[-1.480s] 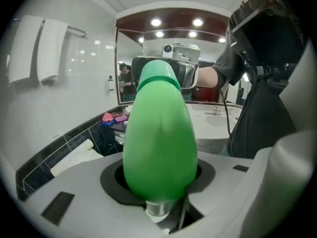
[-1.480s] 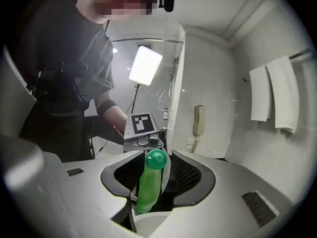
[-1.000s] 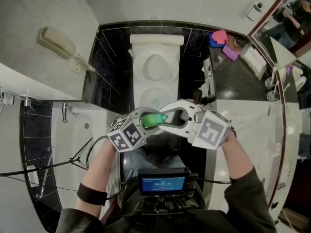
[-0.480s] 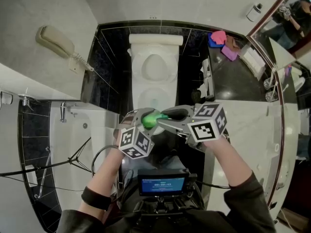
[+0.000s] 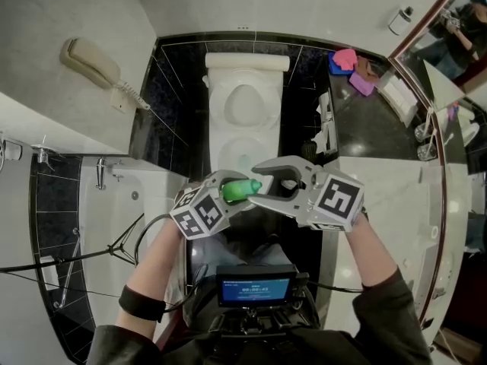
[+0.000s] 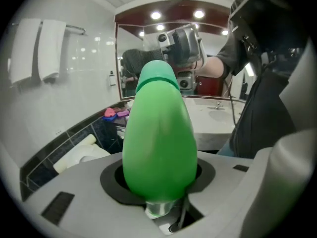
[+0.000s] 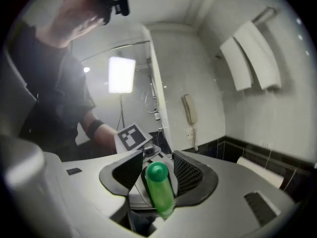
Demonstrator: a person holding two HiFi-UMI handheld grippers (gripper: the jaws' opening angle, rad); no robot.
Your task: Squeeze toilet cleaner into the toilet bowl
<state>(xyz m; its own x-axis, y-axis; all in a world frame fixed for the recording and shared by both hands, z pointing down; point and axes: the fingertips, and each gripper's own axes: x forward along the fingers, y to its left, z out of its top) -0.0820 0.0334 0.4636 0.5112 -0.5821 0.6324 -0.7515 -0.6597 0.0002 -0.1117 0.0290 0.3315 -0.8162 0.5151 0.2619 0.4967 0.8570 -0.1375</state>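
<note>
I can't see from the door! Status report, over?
Left gripper shut on bottle. Right gripper jaws just opened, cap between them, not pinched. Toilet just ahead, nothing in the way. Over.

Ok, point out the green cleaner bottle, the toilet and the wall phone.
green cleaner bottle [image 5: 237,190]: head view, middle of its body.
toilet [image 5: 216,109]: head view, left side of its rim.
wall phone [image 5: 90,61]: head view, middle of the handset.
</note>
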